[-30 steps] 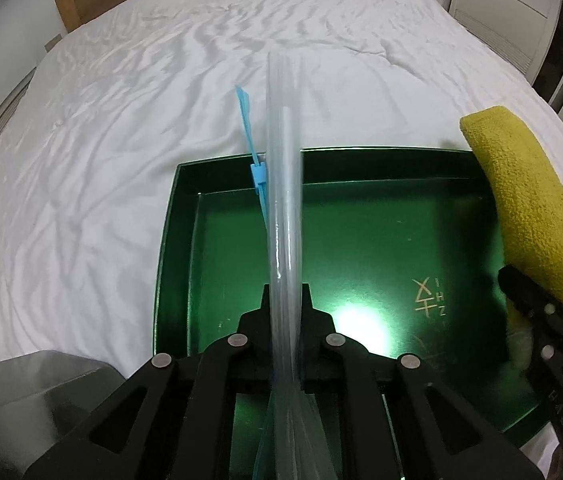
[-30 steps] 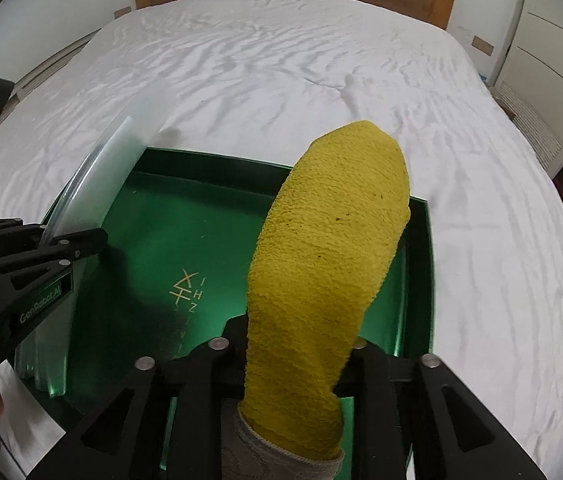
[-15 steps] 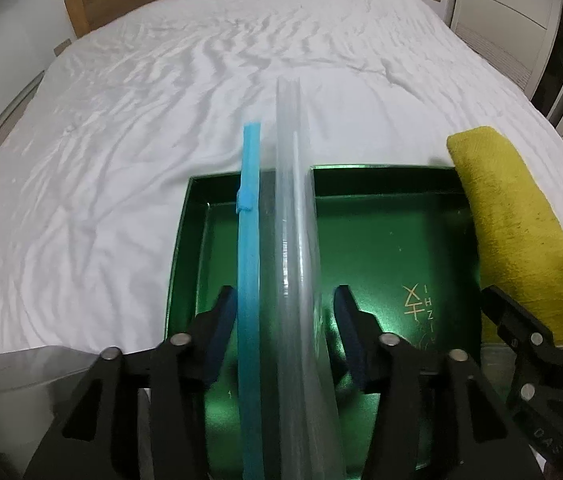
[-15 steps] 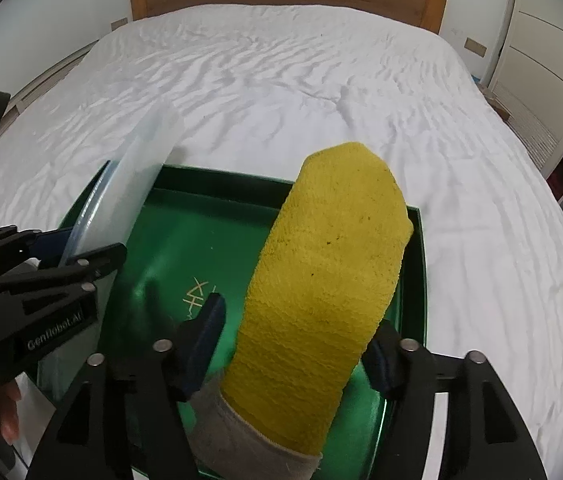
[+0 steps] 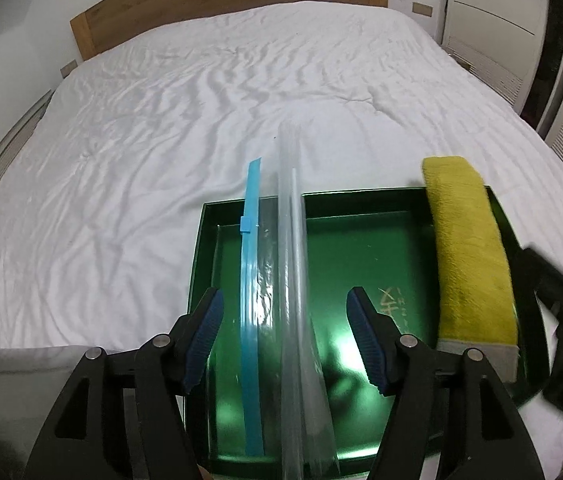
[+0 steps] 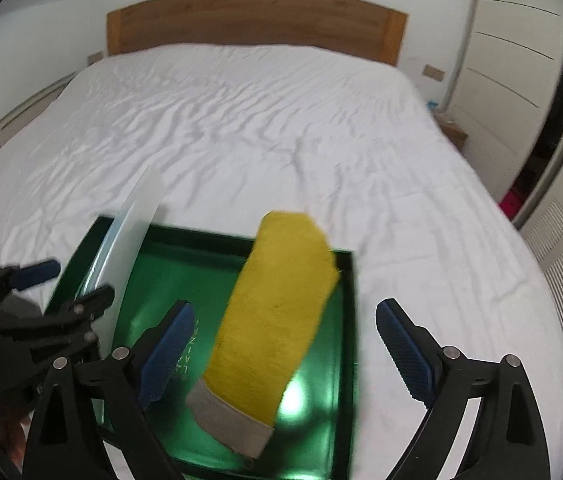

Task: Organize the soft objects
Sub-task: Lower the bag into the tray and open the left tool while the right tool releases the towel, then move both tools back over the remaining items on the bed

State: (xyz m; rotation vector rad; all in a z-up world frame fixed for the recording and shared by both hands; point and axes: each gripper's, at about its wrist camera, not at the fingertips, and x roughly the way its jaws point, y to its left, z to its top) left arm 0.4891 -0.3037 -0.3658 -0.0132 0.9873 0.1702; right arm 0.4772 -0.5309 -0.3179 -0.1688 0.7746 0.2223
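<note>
A green tray (image 5: 201, 256) lies on the white bed, also in the right wrist view (image 6: 345, 320). A clear zip bag (image 5: 295, 280) with a blue zip strip (image 5: 251, 264) stands edge-on in the tray's left part, between the jaws of my open left gripper (image 5: 285, 336). A yellow sock with a grey cuff (image 5: 469, 256) lies along the tray's right side; in the right wrist view the sock (image 6: 277, 312) lies between the jaws of my open right gripper (image 6: 285, 352), untouched. The bag (image 6: 133, 232) shows at the tray's left there.
The white rumpled bed (image 5: 201, 120) stretches to a wooden headboard (image 6: 257, 20). White wardrobe doors (image 6: 521, 60) stand on the right. The left gripper's body (image 6: 33, 328) shows at the left edge of the right wrist view.
Both grippers have opened wide and pulled back. The left let go of the zip bag, the right let go of the yellow sock, and both things now rest in the tray.
</note>
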